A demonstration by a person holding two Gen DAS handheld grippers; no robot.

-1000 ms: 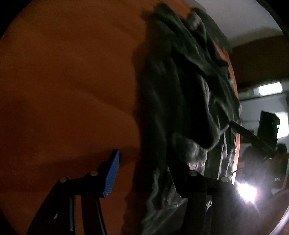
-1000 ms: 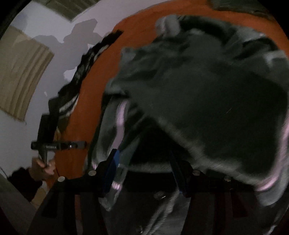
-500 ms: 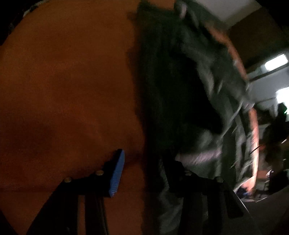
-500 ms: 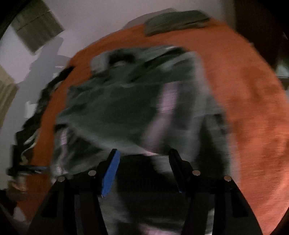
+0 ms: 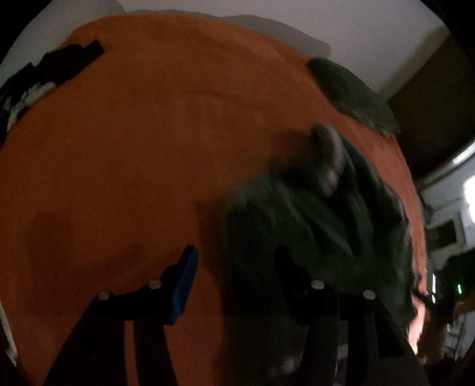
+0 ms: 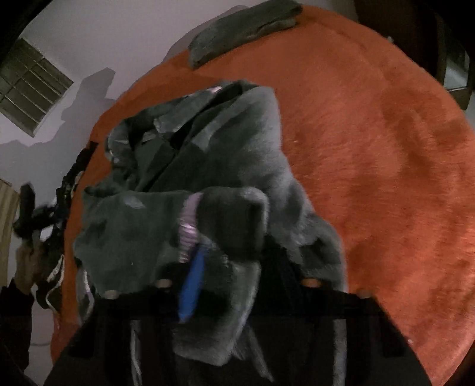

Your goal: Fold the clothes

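A: Start with the left wrist view. What is the left gripper [image 5: 234, 276] doing?

B: Its jaws stand fairly wide and are opening. The blue-padded finger [image 5: 184, 285] at about seven o'clock hangs over the bare orange blanket [image 5: 133, 148]. The dark finger at five o'clock overlaps the edge of the grey fleece garment [image 5: 311, 225]. I see nothing pinched between them.

A: And the garment's place there?

B: It is crumpled from the centre out toward four o'clock, blurred, with a pale cuff showing near two o'clock. A second, folded dark green garment [image 5: 353, 92] lies apart from it at one o'clock, on the blanket's far edge. Some black and white clothing [image 5: 38, 77] sits at ten o'clock.

A: Now the right wrist view.

B: The right gripper [image 6: 225, 267] is narrow, its jaws closing on a fold of the grey fleece garment [image 6: 207, 178]. The blue pad presses into the cloth just below a lilac ribbed cuff [image 6: 188, 228], and fabric bulges between the fingers and hangs down in front of them.

A: Where does the garment spread?

B: From the centre toward ten o'clock, heaped on the orange blanket [image 6: 371, 163]. The folded garment [image 6: 243, 26] lies at twelve o'clock. At nine o'clock a person's hand [image 6: 26, 258] holds a dark device; I cannot tell more about it.
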